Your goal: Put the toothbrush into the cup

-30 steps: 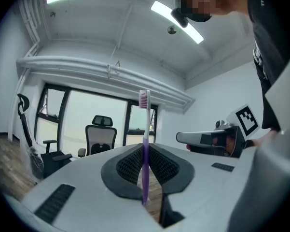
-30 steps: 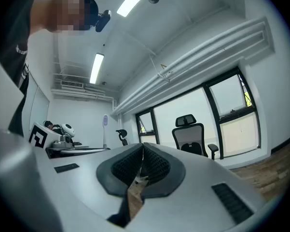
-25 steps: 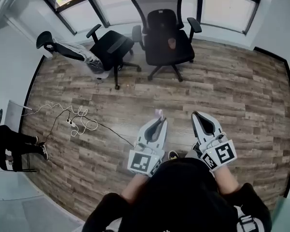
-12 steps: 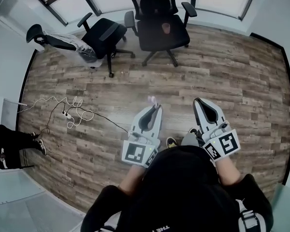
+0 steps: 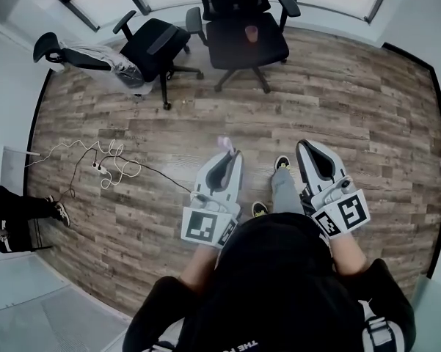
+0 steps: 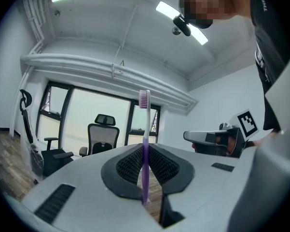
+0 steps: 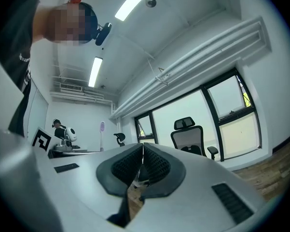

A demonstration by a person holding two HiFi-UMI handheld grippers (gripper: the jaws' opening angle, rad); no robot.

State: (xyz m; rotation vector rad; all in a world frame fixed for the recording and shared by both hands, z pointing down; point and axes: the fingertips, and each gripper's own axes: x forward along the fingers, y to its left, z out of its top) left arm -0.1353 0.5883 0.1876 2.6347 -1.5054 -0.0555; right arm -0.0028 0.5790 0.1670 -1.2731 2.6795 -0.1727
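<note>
Left gripper view looks straight along the left gripper point(image 6: 145, 153), whose jaws are clenched on the purple handle of the toothbrush point(image 6: 145, 129). The brush stands upright in the grip. Its lower end shows just below the dark pads, and the shaft rises well above the jaw tips to a pink bristle head at the top.

In the right gripper view the right gripper point(image 7: 142, 154) has its jaws pressed together with nothing between them.

From the head view both tools are held in front of the person's body over the wooden floor point(image 5: 367, 101), the left one at left with the brush's pale head just past its tips. The two grippers are side by side and apart.

A small pinkish cup point(image 5: 251, 34) stands on the seat of a black office chair point(image 5: 235, 48) by the windows, well apart from the toothbrush and both grippers. A second chair point(image 5: 152, 44) stands to its left, and a white cable point(image 5: 106, 163) lies coiled on the floor.
</note>
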